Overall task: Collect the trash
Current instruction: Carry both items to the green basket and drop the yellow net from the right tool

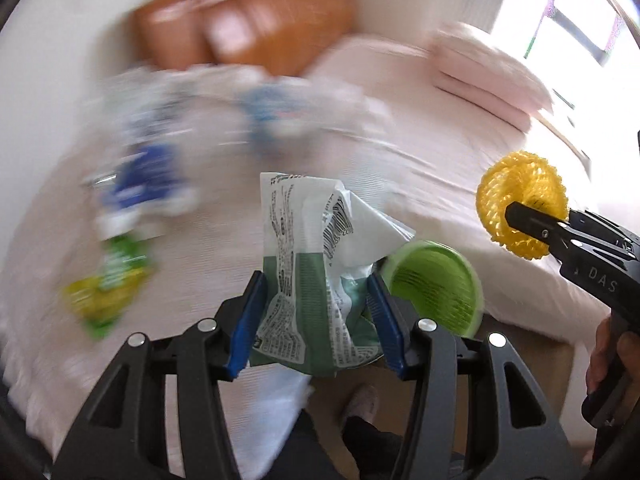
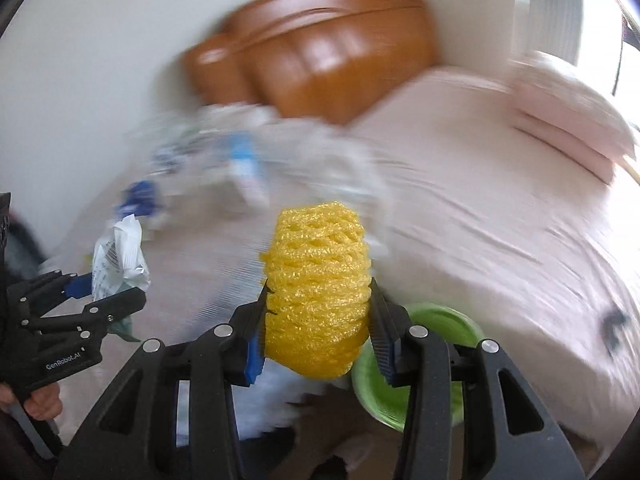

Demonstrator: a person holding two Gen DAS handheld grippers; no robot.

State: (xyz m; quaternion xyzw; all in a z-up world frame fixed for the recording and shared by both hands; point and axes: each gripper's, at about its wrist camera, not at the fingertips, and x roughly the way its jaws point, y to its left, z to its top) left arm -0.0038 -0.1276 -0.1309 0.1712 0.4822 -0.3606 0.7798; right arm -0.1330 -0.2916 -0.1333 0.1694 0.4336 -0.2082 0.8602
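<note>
My left gripper (image 1: 316,312) is shut on a crumpled green and white wrapper (image 1: 320,248), held above the bed's near edge; it also shows in the right wrist view (image 2: 118,256). My right gripper (image 2: 320,320) is shut on a yellow foam net (image 2: 318,284), also seen in the left wrist view (image 1: 522,204). A green round bin (image 1: 436,286) sits just below and right of the wrapper, and under the foam net in the right wrist view (image 2: 440,328). More trash lies blurred on the pink bed: a blue and white packet (image 1: 140,184) and a yellow-green packet (image 1: 104,288).
A pile of clear plastic wrapping (image 2: 256,156) lies at the far side of the pink bed (image 2: 500,240). An orange-brown padded headboard (image 2: 320,64) and a pink pillow (image 2: 568,120) are behind. Floor and a slippered foot (image 1: 360,404) show below.
</note>
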